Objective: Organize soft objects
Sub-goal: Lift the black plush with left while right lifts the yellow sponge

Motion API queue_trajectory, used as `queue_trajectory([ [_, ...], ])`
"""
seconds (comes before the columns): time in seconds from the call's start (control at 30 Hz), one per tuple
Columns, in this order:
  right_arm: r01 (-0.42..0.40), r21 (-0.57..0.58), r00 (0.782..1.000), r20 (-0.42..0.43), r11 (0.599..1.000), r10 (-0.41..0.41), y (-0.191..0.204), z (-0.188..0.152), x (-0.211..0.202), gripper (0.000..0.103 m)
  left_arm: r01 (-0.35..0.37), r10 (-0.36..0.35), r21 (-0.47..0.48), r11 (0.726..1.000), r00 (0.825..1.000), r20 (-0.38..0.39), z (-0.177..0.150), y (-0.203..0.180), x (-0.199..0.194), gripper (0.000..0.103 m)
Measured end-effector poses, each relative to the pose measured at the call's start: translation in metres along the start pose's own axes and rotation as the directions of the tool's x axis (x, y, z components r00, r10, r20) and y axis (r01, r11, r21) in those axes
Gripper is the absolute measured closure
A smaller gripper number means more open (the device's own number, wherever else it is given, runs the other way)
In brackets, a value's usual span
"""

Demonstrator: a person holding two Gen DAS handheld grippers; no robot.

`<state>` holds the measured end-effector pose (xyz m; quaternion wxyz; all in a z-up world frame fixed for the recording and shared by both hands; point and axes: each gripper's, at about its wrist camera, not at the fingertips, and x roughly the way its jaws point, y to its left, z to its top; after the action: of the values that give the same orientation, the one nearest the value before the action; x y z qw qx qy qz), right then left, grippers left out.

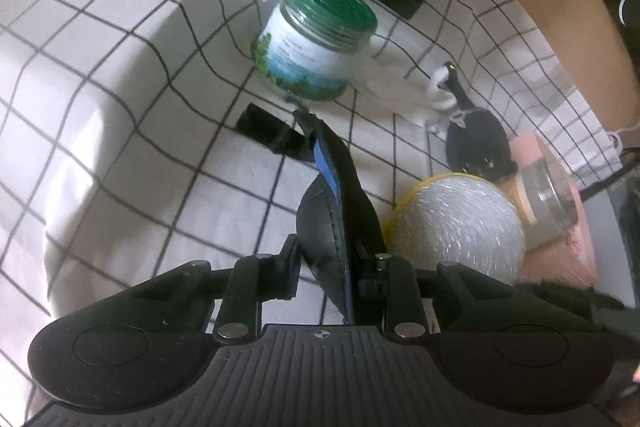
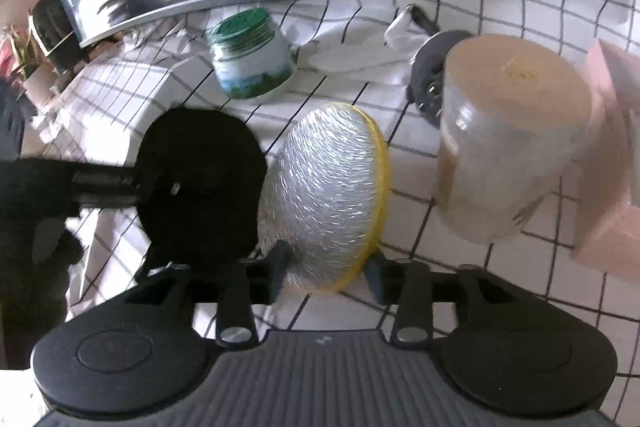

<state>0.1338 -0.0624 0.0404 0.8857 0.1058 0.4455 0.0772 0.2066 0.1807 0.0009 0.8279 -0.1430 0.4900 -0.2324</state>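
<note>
At lower centre, the left gripper point(image 1: 334, 259) clamps a black eye mask point(image 1: 332, 211); the right gripper point(image 2: 326, 269) straddles the silver pouch point(image 2: 324, 195), jaws loose. Sorting looks barely begun.

jar label text point(image 1: 294, 53) too blurred to read; pink box point(image 2: 612, 155) cut off by right edge.

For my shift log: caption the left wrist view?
Left claw pinching a black-and-blue padded strap over checked bedding.
</note>
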Motion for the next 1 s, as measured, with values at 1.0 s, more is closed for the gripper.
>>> queue_trajectory([
  [1.0, -0.012, -0.255, 0.993, 0.114, 0.967, 0.042, 0.056, 0.034, -0.047, 0.088, -0.118, 0.119, -0.016, 0.993, 0.987, 0.112, -0.027, 0.028, -0.061, 0.077],
])
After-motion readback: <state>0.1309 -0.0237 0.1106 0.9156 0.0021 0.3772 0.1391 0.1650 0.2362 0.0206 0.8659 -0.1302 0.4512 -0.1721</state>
